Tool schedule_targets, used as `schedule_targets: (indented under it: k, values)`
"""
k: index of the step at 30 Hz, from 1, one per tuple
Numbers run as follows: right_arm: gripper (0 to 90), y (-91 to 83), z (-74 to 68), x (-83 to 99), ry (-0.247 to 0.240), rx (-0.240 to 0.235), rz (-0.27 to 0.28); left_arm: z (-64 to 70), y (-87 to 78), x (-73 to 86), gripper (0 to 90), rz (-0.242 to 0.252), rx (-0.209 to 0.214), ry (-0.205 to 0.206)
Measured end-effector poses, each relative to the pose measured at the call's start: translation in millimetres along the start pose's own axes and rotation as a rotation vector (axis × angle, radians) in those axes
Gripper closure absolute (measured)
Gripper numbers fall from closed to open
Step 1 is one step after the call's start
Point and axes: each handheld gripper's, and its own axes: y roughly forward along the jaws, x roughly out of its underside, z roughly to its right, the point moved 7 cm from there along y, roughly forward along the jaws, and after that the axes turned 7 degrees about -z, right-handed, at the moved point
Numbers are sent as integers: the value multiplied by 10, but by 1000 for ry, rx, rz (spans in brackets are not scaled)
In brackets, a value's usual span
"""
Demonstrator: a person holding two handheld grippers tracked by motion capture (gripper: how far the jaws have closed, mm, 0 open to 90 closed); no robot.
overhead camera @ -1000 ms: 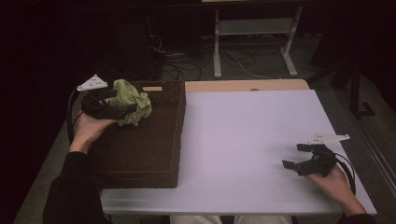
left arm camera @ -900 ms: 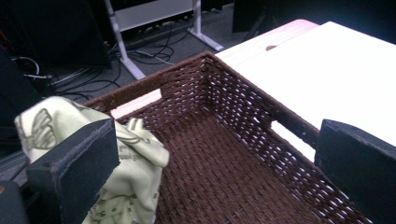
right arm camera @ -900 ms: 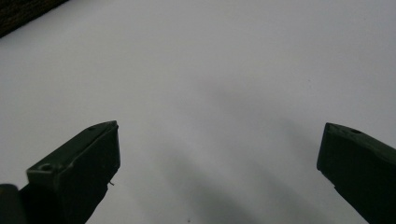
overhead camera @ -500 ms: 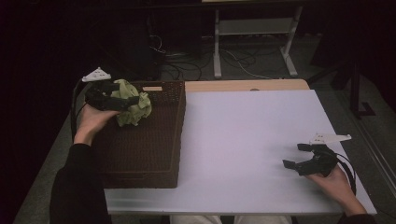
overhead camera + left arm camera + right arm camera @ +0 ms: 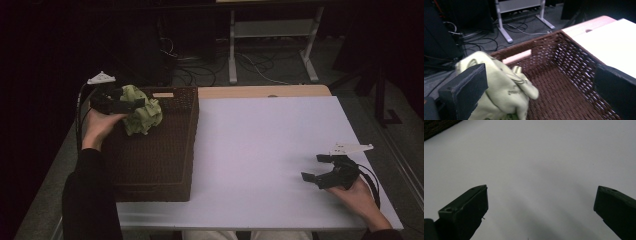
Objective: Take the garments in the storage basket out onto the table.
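Two grippers in play | left gripper [image 5: 131,104] upper left of the high view, jaws spread wide around a crumpled green cloth [image 5: 142,116], likely being dropped into the brown wicker basket [image 5: 170,165] | right gripper [image 5: 317,167] lower right, jaws wide, idle over white table [image 5: 265,150], nothing between them.

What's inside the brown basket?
The brown basket shows a bare woven floor. A crumpled green cloth sits at its far left corner by the left gripper, whose jaws are wide apart. Anything under the cloth is hidden.
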Motion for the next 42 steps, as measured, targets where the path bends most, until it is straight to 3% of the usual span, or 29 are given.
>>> schedule_targets:
  k: [6,13,22,26,31,34,36,40,42]
  values:
    - [0,11,-4,-7,-2,3,-4,-193,76,37,0,18,-32,-44]
    - [0,31,-8,-3,-8,-3,-15,-366,167,89,0,-22,-55,-74]
    - [0,42,-22,-10,-13,-10,-18,-446,362,165,0,-81,-69,-107]
    - [0,46,-28,-7,-21,-12,-23,-445,452,186,8,-98,-107,-97]
    - [0,44,-27,-11,-27,-11,-19,-440,520,182,29,-115,-116,-109]
    - [0,39,-36,-15,-27,-13,-18,-411,579,189,49,-132,-131,-89]
    - [0,37,-38,-17,-28,-17,-16,-383,626,200,138,-144,-159,-66]
    - [0,39,-36,-15,-35,-23,-19,-347,679,214,191,-161,-182,-38]
    - [0,42,-32,-16,-36,-23,-19,-356,697,223,274,-169,-206,-41]
